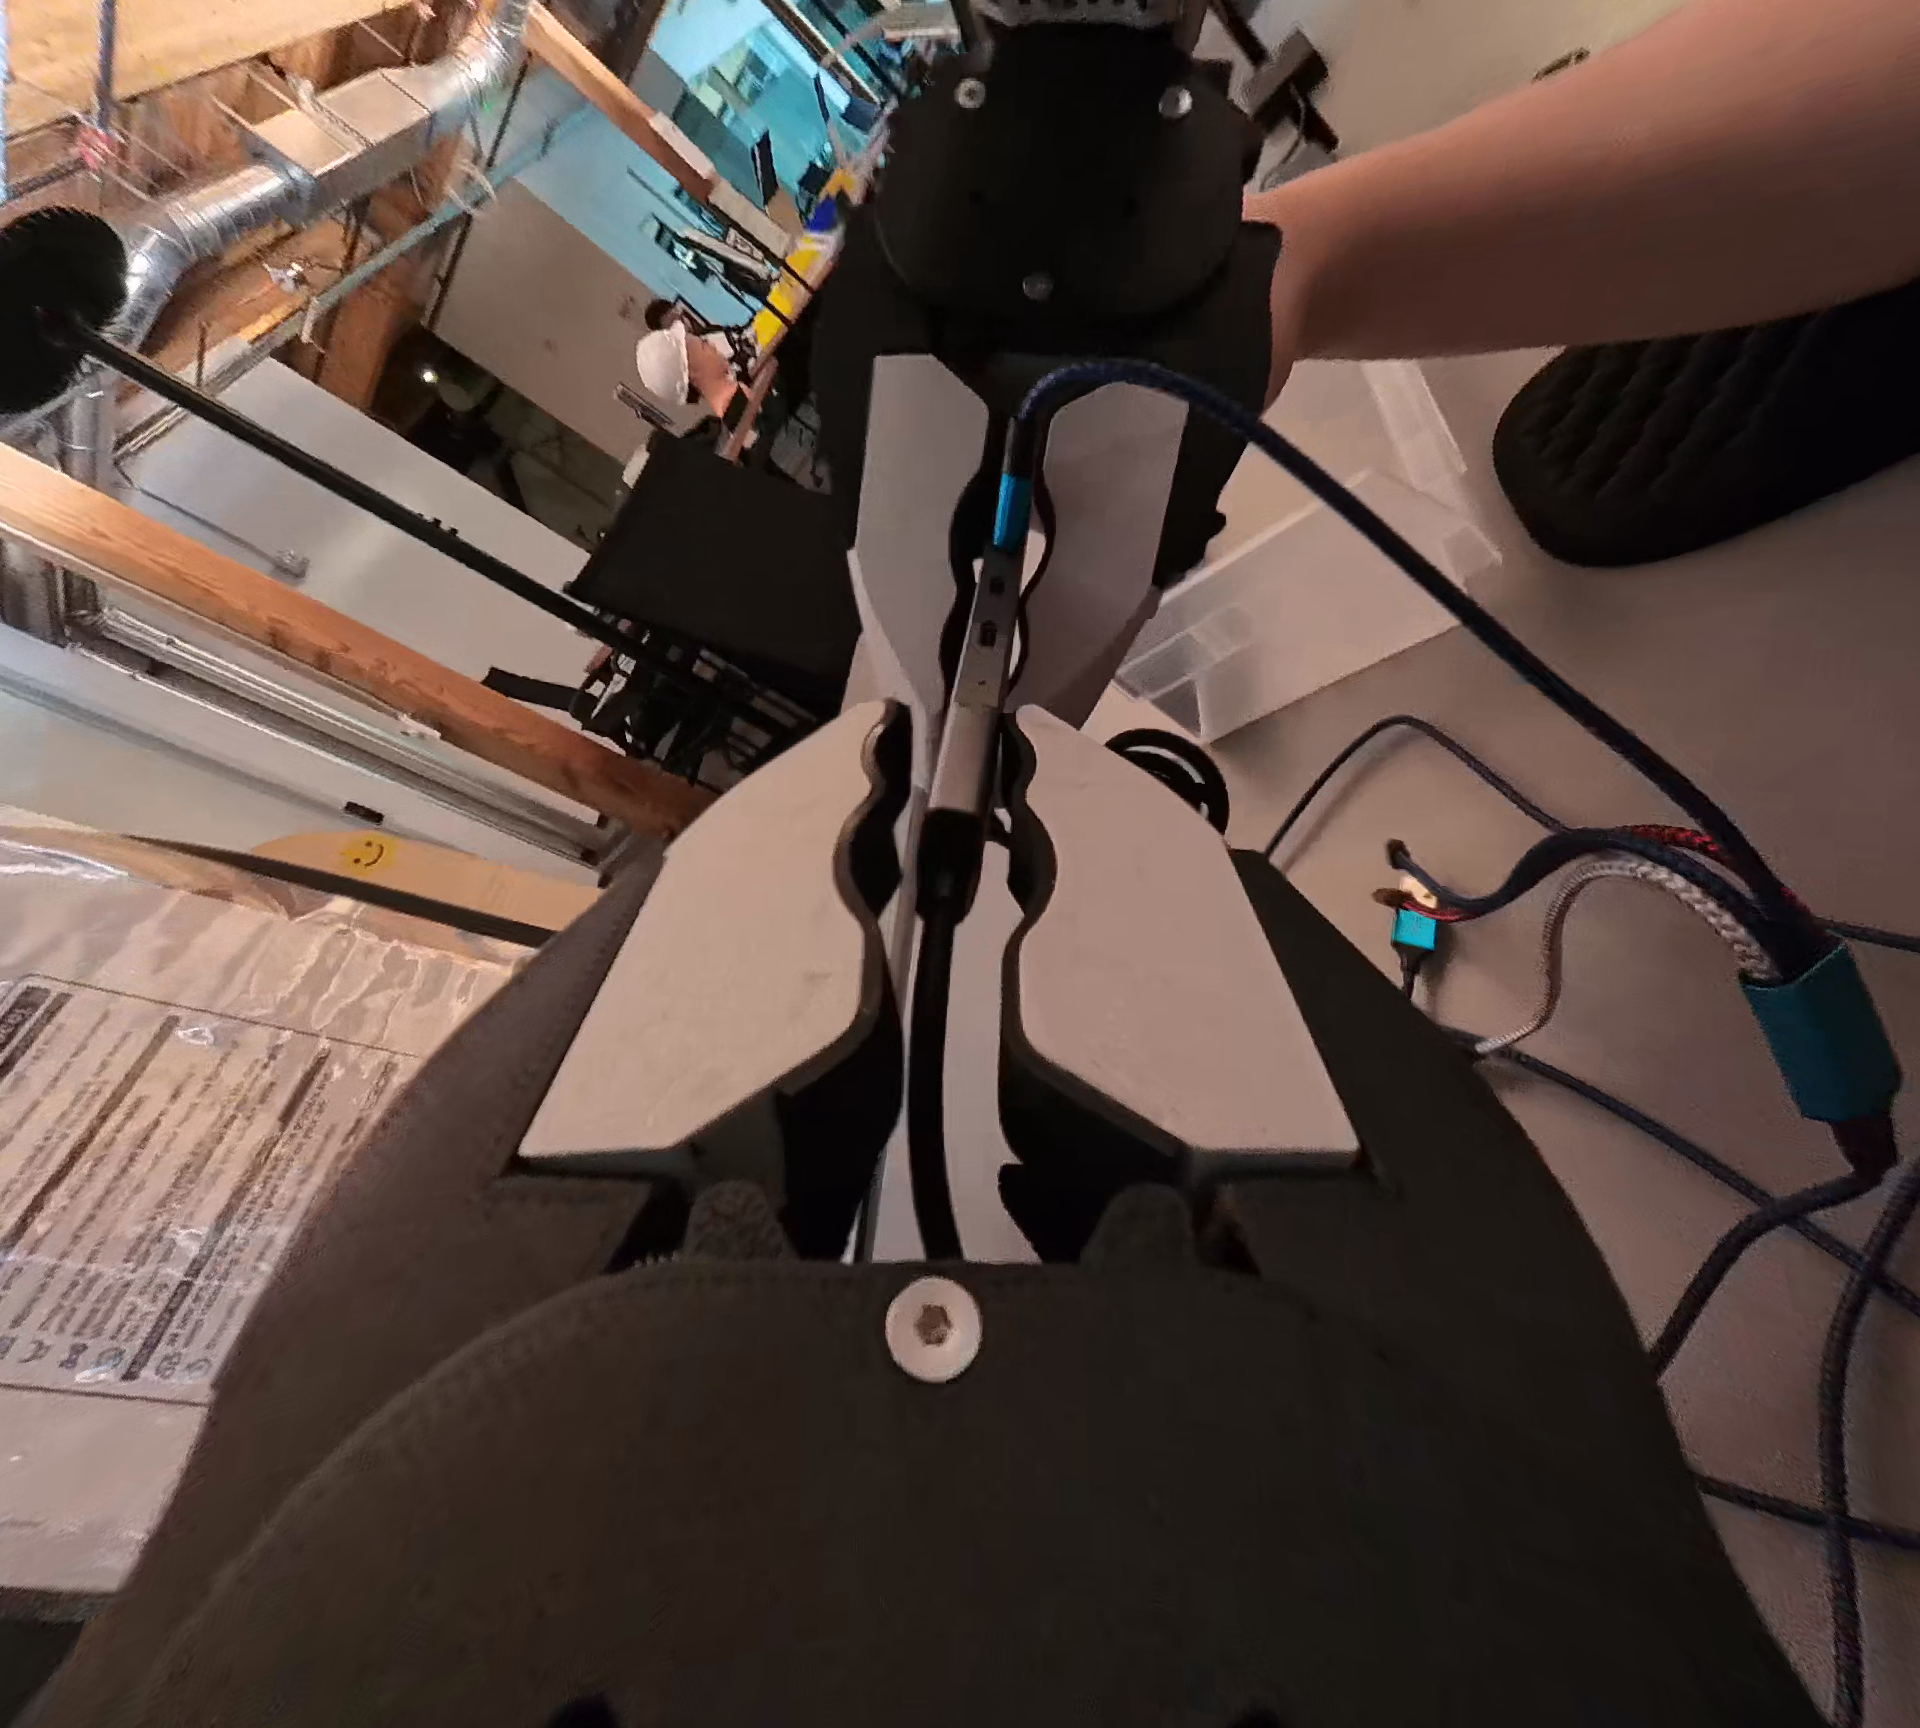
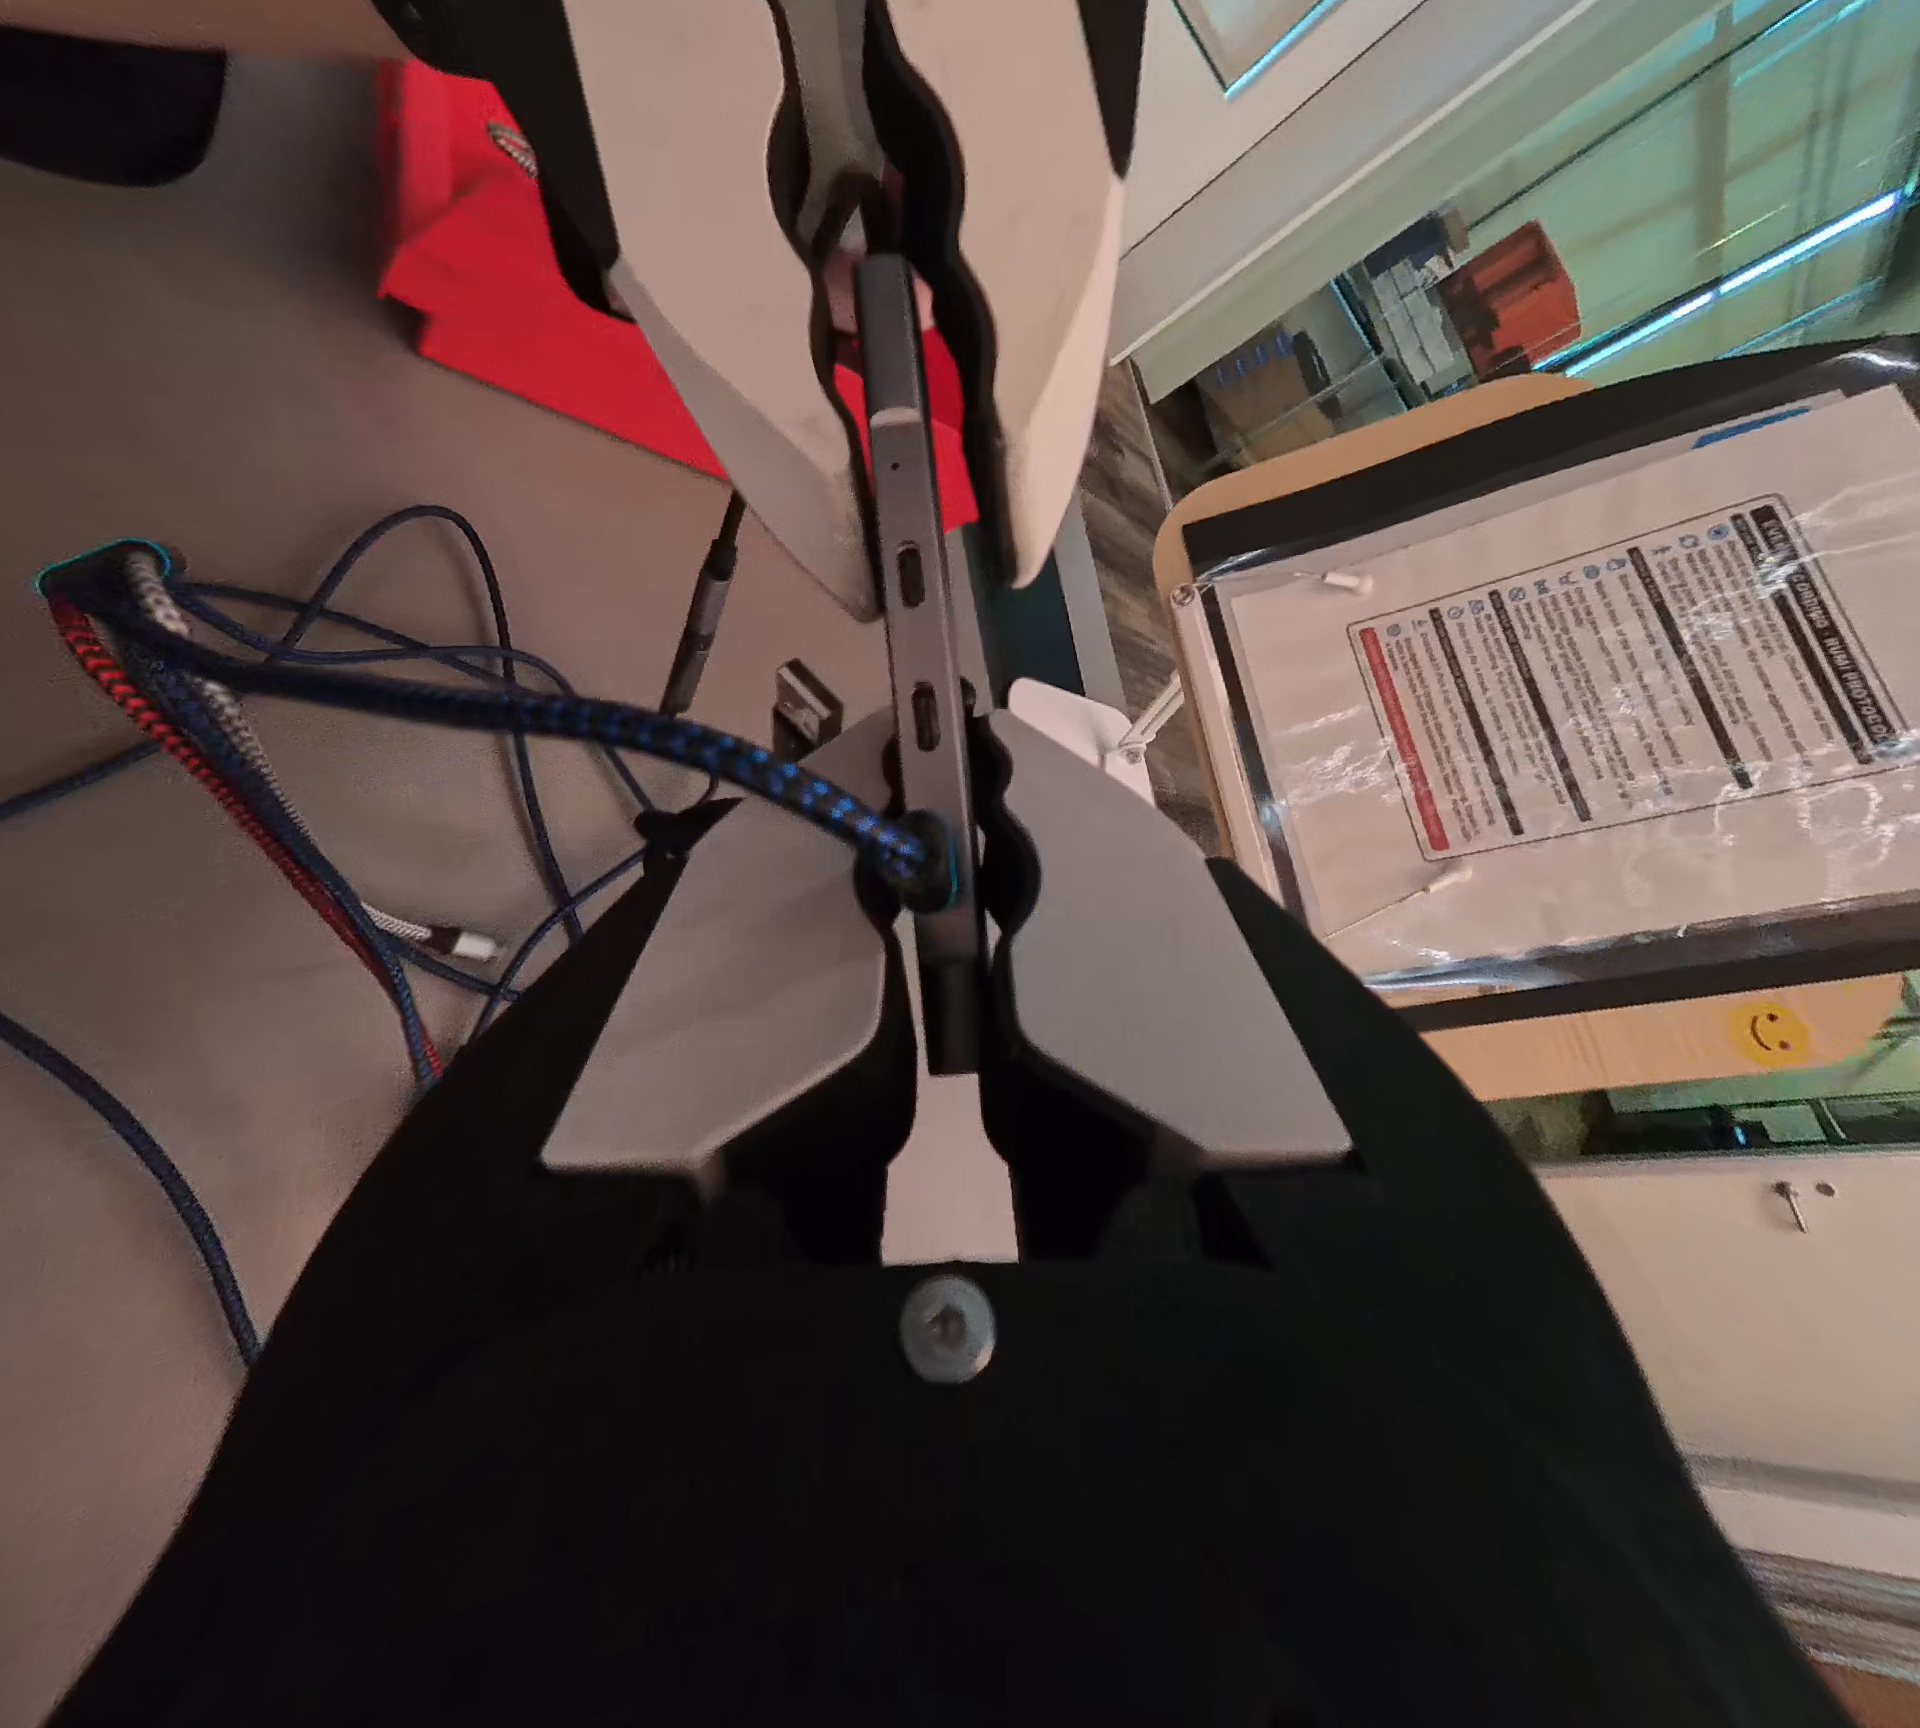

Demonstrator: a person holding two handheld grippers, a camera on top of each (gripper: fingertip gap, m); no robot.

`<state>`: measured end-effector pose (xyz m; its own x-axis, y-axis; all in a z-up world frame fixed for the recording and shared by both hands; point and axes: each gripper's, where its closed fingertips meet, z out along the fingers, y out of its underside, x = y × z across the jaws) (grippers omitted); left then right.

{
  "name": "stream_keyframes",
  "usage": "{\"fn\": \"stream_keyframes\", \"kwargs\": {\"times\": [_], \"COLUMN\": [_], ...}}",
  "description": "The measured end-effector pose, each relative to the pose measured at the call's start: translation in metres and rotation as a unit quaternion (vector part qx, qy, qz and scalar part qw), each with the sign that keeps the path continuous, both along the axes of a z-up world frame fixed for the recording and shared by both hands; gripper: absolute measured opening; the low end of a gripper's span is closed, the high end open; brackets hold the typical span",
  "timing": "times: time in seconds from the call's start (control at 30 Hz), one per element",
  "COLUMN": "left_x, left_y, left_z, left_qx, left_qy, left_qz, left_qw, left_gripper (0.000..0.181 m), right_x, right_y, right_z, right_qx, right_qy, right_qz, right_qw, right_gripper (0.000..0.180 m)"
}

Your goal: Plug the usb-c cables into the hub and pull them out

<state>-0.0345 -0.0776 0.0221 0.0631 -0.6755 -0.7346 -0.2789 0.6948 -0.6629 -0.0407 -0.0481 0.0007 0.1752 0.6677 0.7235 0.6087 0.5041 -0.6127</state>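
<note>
The slim grey hub (image 1: pixel 971 722) is held off the table between the two grippers. My left gripper (image 1: pixel 956 722) is shut on the hub's cable end, and its black lead (image 1: pixel 935 1003) runs back between the fingers. My right gripper (image 1: pixel 997 639) faces it, shut on a blue usb-c plug (image 1: pixel 1010 506) seated in the hub. In the right wrist view the hub (image 2: pixel 925 639) shows two free ports. The blue braided cable (image 2: pixel 623 722) ends at the plug (image 2: pixel 920 873) inside my right gripper (image 2: pixel 935 733). The left gripper (image 2: pixel 940 587) grips the far end.
A bundle of braided cables bound by a teal tie (image 1: pixel 1808 1024) lies on the grey table (image 1: pixel 1610 743) with loose plugs (image 1: pixel 1413 925). A clear plastic bin (image 1: pixel 1299 556), a red item (image 2: pixel 488 255) and a plastic-wrapped box (image 2: pixel 1558 691) stand nearby. A person's forearm (image 1: pixel 1558 172) holds the right gripper. Left and right tips are no more than a few centimetres apart.
</note>
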Motion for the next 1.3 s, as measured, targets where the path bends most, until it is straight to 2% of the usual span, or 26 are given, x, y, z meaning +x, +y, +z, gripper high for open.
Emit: {"fn": "stream_keyframes", "kwargs": {"times": [0.17, 0.23, 0.37, 0.47, 0.53, 0.6, 0.7, 0.77, 0.83, 0.9, 1.07, 1.17, 1.3], "left_x": [-0.006, -0.01, -0.018, -0.029, -0.039, -0.052, -0.07, -0.076, -0.07, -0.054, -0.013, 0.001, 0.009], "left_y": [-0.006, -0.009, -0.016, -0.027, -0.032, -0.027, -0.003, 0.015, 0.021, 0.013, -0.027, -0.046, -0.063], "left_z": [0.009, 0.011, 0.019, 0.037, 0.054, 0.068, 0.08, 0.074, 0.058, 0.043, 0.021, 0.022, 0.038], "left_qx": [-0.025, -0.039, -0.072, -0.117, -0.125, -0.123, -0.095, -0.078, -0.075, -0.089, -0.122, -0.123, -0.117], "left_qy": [-0.023, -0.028, -0.046, -0.081, -0.121, -0.154, -0.19, -0.179, -0.14, -0.102, -0.059, -0.076, -0.149], "left_qz": [-0.037, -0.048, -0.082, -0.121, -0.138, -0.125, -0.054, -0.003, 0.015, -0.008, -0.107, -0.155, -0.204], "left_qw": [0.999, 0.998, 0.993, 0.982, 0.975, 0.972, 0.976, 0.981, 0.987, 0.991, 0.985, 0.977, 0.96], "left_gripper": [0.03, 0.027, 0.039, 0.055, 0.054, 0.045, 0.031, 0.029, 0.033, 0.039, 0.041, 0.041, 0.033], "right_x": [0.002, 0.002, 0.002, 0.005, 0.008, 0.01, 0.015, 0.017, 0.019, 0.02, 0.02, 0.018, 0.013], "right_y": [-0.003, -0.005, -0.01, -0.011, -0.012, -0.014, -0.019, -0.025, -0.03, -0.036, -0.048, -0.055, -0.064], "right_z": [0.003, 0.003, 0.005, 0.008, 0.01, 0.011, 0.014, 0.019, 0.024, 0.027, 0.033, 0.035, 0.037], "right_qx": [-0.002, -0.005, -0.016, -0.026, -0.025, -0.022, -0.018, -0.018, -0.021, -0.023, -0.032, -0.034, -0.038], "right_qy": [0.01, 0.013, 0.026, 0.04, 0.042, 0.039, 0.037, 0.043, 0.05, 0.053, 0.055, 0.053, 0.053], "right_qz": [0.014, 0.026, 0.047, 0.055, 0.06, 0.063, 0.074, 0.089, 0.099, 0.113, 0.133, 0.144, 0.164], "right_qw": [1.0, 1.0, 0.998, 0.997, 0.997, 0.997, 0.996, 0.995, 0.994, 0.992, 0.989, 0.988, 0.984], "right_gripper": [0.009, 0.009, 0.009, 0.008, 0.008, 0.008, 0.009, 0.009, 0.009, 0.009, 0.009, 0.008, 0.008]}}
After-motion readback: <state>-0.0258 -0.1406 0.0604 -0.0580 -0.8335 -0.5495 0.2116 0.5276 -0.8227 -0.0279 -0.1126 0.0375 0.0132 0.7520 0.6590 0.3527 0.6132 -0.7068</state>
